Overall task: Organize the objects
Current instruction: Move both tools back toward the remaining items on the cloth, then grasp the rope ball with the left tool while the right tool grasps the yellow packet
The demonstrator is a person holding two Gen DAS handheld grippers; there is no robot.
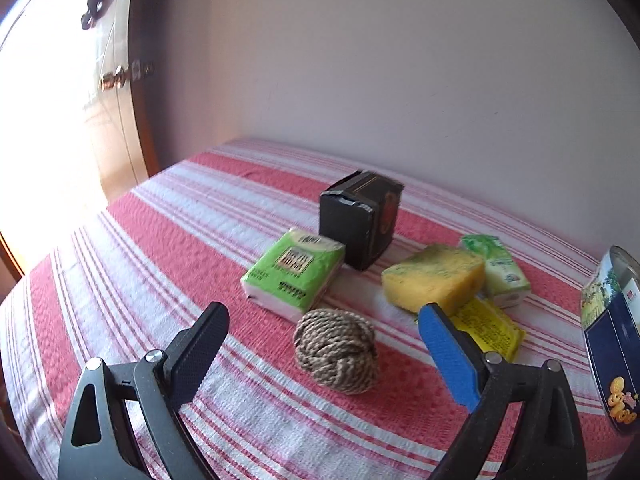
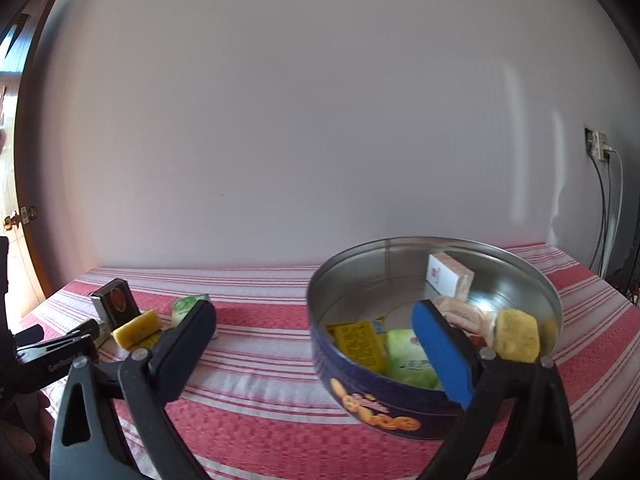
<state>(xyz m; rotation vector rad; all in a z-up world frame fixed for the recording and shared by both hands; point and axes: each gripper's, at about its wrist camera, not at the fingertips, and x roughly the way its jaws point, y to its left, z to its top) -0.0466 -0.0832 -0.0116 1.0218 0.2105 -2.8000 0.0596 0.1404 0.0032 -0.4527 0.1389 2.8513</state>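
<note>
Rope ball (image 1: 337, 350) lies dead ahead of the left tongs (image 1: 324, 332), between their wide-open, empty jaws yet untouched, on the striped surface (image 1: 160, 248). Round as it is, no axis matters. The left hand looks nearer. The right tongs (image 2: 314, 328), also open and empty, hang at the tin (image 2: 400, 408), where the ball likely belongs.
</note>
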